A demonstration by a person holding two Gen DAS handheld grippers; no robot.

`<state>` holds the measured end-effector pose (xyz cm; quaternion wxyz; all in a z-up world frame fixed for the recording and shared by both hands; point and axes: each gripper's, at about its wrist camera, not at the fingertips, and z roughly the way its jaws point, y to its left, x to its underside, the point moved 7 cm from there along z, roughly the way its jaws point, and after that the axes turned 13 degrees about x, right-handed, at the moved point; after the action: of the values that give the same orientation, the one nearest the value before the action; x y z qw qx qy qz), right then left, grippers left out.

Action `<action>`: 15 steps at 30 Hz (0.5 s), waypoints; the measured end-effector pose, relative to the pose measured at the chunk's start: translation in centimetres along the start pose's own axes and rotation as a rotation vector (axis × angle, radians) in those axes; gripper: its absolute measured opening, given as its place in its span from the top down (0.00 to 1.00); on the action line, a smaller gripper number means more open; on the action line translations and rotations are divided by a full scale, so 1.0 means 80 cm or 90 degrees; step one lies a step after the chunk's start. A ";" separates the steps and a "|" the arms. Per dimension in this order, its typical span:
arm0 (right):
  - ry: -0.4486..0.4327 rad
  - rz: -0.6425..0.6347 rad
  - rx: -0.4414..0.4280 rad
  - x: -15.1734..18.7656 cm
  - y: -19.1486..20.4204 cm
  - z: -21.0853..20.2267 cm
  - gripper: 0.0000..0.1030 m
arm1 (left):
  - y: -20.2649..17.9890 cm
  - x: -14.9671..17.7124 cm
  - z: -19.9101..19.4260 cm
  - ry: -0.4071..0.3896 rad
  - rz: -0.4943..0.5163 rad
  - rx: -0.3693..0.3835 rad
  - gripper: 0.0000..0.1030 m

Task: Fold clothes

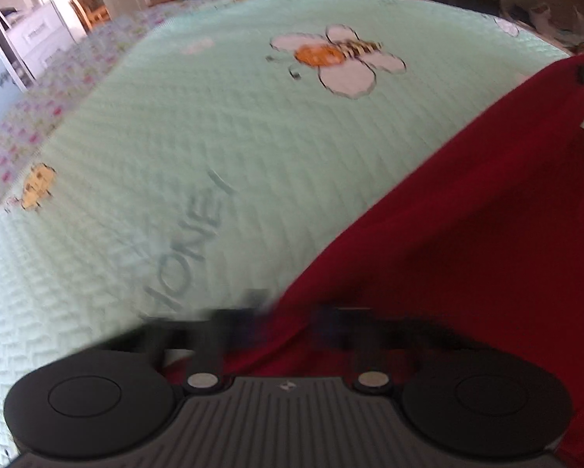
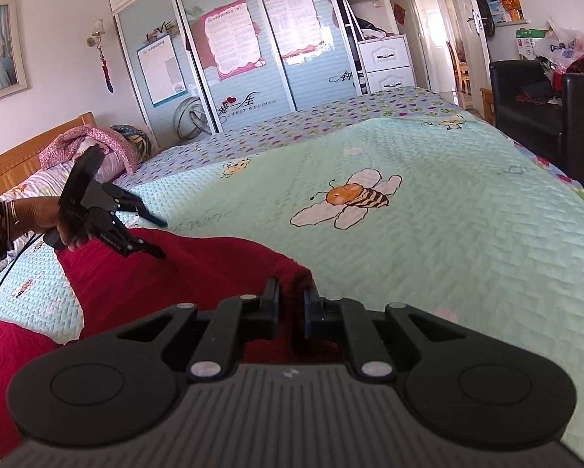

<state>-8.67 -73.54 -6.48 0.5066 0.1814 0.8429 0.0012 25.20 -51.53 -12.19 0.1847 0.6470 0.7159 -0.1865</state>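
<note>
The red garment [image 2: 144, 284] lies rumpled on the bee-print bedspread [image 2: 428, 202]; it looks soft, limp, best held at edges. Right gripper [image 2: 291, 304] pinches a bunched edge; left gripper [image 2: 163, 240] gapes wide, its 2 fingers holding nothing

bright daylight, heavy motion blur across the left wrist view, sharper right wrist view, fisheye bending at edges
</note>
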 end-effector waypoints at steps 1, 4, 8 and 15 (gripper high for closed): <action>-0.001 0.002 0.002 0.000 0.000 0.000 0.88 | -0.006 0.001 -0.002 -0.004 0.009 -0.008 0.92; -0.004 0.005 0.015 -0.002 -0.003 0.002 0.88 | -0.019 0.005 -0.025 -0.053 0.008 -0.048 0.94; -0.006 0.006 0.036 -0.006 -0.007 0.005 0.88 | -0.056 0.017 -0.073 -0.106 0.006 -0.090 0.95; -0.017 -0.002 0.016 0.003 0.009 -0.048 0.88 | -0.172 0.056 -0.174 -0.162 0.013 -0.140 0.96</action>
<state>-11.82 -72.10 -4.69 0.5156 0.1865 0.8362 -0.0127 10.74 -41.95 -2.07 0.3453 0.6015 0.6962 -0.1852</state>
